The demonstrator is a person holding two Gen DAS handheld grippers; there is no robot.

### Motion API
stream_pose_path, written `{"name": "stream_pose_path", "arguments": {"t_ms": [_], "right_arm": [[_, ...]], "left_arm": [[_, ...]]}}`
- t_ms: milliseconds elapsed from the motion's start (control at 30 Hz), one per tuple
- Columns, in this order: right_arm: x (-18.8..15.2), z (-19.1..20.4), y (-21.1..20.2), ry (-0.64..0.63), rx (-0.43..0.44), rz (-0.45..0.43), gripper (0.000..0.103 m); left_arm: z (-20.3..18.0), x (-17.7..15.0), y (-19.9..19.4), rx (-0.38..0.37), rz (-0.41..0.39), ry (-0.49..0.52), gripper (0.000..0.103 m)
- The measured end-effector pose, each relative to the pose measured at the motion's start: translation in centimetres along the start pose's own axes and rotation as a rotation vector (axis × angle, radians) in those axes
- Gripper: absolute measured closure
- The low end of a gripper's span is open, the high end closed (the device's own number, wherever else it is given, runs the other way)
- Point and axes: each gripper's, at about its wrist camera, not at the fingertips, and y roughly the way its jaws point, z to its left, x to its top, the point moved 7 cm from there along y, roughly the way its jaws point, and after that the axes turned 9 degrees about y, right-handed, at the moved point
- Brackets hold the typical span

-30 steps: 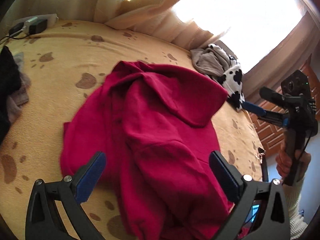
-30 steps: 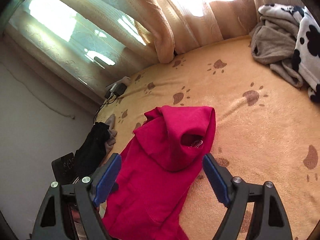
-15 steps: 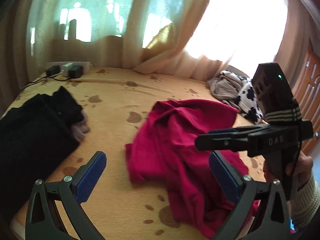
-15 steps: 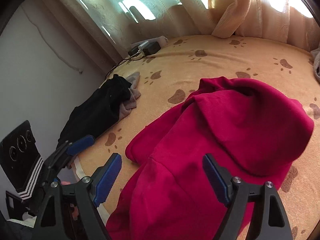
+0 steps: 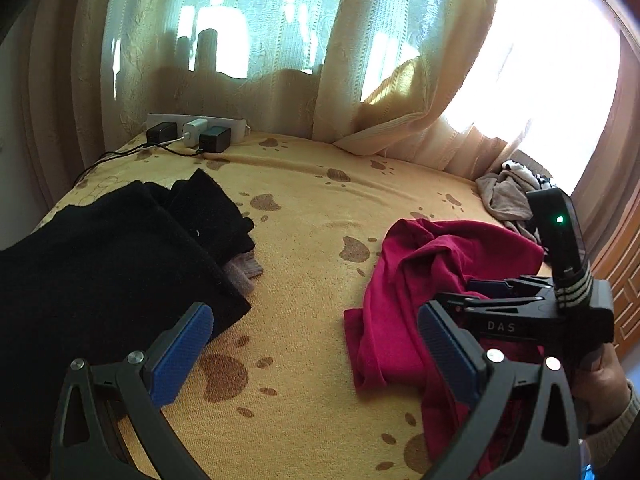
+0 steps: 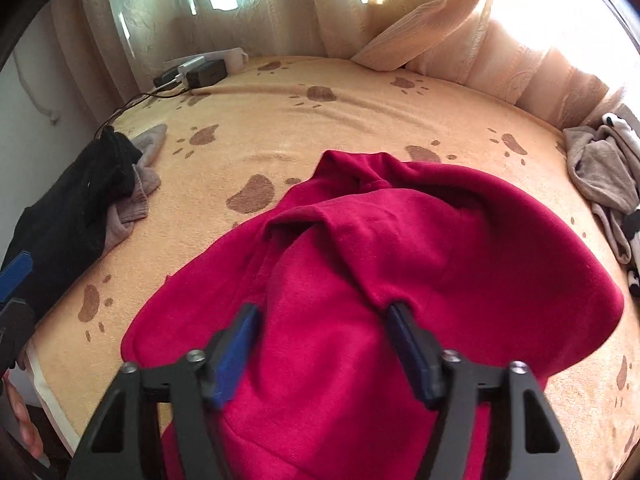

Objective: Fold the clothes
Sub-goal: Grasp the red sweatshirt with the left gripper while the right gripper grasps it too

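Centrally, my right gripper [image 6: 320, 344] has its jaws partly closed around a raised fold of the crumpled crimson fleece hoodie [image 6: 400, 272], which lies on the tan paw-print bedspread [image 6: 320, 120]. My left gripper [image 5: 312, 352] hovers over bare bedspread, jaws wide apart, between the hoodie and a black folded garment [image 5: 100, 260].

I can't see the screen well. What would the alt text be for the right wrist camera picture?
Two blue-padded fingers of the right gripper straddle a bunched fold of a crumpled red hoodie on a yellow paw-print bedspread. Dark clothes lie at the left edge, a grey and spotted heap at the right, and sunlit curtains hang behind.
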Motion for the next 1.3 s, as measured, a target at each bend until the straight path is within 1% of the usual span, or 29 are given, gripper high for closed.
{"name": "stream_pose_path", "arguments": {"t_ms": [33, 67, 133, 200, 233, 333, 367, 500, 533, 667, 733, 767, 800, 833, 867, 900, 967, 1033, 1100, 1167, 1200, 1233, 1267, 1300], "right_arm": [[0.1, -0.2, 0.2, 0.004, -0.018, -0.003, 0.054], [0.1, -0.5, 0.3, 0.009, -0.032, -0.008, 0.059], [-0.1, -1.5, -0.4, 0.022, -0.044, -0.027, 0.081], [-0.4, -2.4, -1.1, 0.030, -0.058, -0.048, 0.089], [-0.7, -3.0, -1.6, 0.024, -0.072, -0.063, 0.091], [-2.1, -5.6, -3.7, 0.035, -0.100, -0.110, 0.092], [-2.6, -6.6, -4.4, 0.048, -0.104, -0.123, 0.092], [-4.6, -10.6, -7.4, 0.142, -0.100, -0.155, 0.092], [-5.1, -11.4, -8.1, 0.159, -0.103, -0.165, 0.092], [-6.1, -12.8, -9.7, 0.175, -0.118, -0.200, 0.092], [-6.3, -13.0, -9.8, 0.185, -0.090, -0.201, 0.092], [-6.3, -12.9, -9.9, 0.195, -0.063, -0.201, 0.092], [-6.3, -12.8, -9.9, 0.204, -0.035, -0.201, 0.092], [-6.3, -12.7, -9.9, 0.213, -0.007, -0.201, 0.092], [-6.3, -12.7, -9.9, 0.222, 0.021, -0.200, 0.092], [-6.3, -12.6, -10.0, 0.232, 0.049, -0.200, 0.091], [-6.1, -12.4, -10.5, 0.252, 0.092, -0.214, 0.091], [-5.4, -12.0, -11.3, 0.264, 0.139, -0.235, 0.091], [-4.4, -11.1, -11.9, 0.266, 0.191, -0.249, 0.091], [-3.4, -9.9, -12.0, 0.246, 0.210, -0.252, 0.086], [-2.9, -9.2, -11.9, 0.231, 0.212, -0.250, 0.076], [-2.4, -8.5, -11.8, 0.216, 0.214, -0.248, 0.054], [-2.0, -7.9, -11.6, 0.200, 0.212, -0.247, 0.039], [-1.6, -7.4, -11.3, 0.180, 0.205, -0.246, 0.021]], "left_arm": [[-0.2, 0.3, 0.2, 0.004, -0.008, 0.018, 0.000], [-0.4, 0.6, 0.3, 0.008, -0.016, 0.036, 0.000], [-0.9, 1.2, 0.7, 0.010, -0.031, 0.073, 0.000], [-1.7, 1.7, 1.1, -0.006, -0.045, 0.116, 0.000], [-2.0, 2.0, 1.2, -0.015, -0.053, 0.137, 0.000], [-3.2, 2.7, 1.8, -0.039, -0.075, 0.201, 0.000], [-3.9, 2.9, 2.1, -0.042, -0.079, 0.245, 0.000], [-7.9, 3.4, 4.5, -0.034, -0.062, 0.507, 0.000], [-9.1, 3.4, 5.1, -0.054, -0.054, 0.568, 0.000], [-14.2, 2.8, 7.1, -0.208, -0.002, 0.797, 0.000], [-16.2, 2.3, 8.3, -0.257, 0.045, 0.898, 0.001], [-16.8, 2.1, 9.0, -0.273, 0.073, 0.932, 0.004], [-17.1, 1.9, 9.8, -0.281, 0.107, 0.949, 0.015], [-17.2, 1.9, 10.3, -0.289, 0.126, 0.961, 0.032], [-17.2, 1.9, 10.6, -0.297, 0.130, 0.970, 0.041], [-17.1, 2.0, 10.8, -0.306, 0.135, 0.978, 0.046], [-17.0, 2.0, 11.2, -0.323, 0.143, 0.994, 0.050], [-16.8, 2.1, 11.7, -0.341, 0.152, 1.011, 0.060], [-16.7, 2.2, 12.1, -0.359, 0.160, 1.028, 0.064], [-16.6, 2.3, 12.5, -0.376, 0.169, 1.044, 0.065], [-16.5, 2.3, 12.8, -0.385, 0.173, 1.052, 0.065], [-16.4, 2.4, 13.0, -0.394, 0.178, 1.060, 0.065], [-16.3, 2.4, 13.2, -0.403, 0.182, 1.069, 0.065], [-16.3, 2.4, 13.4, -0.411, 0.186, 1.077, 0.065]]}}
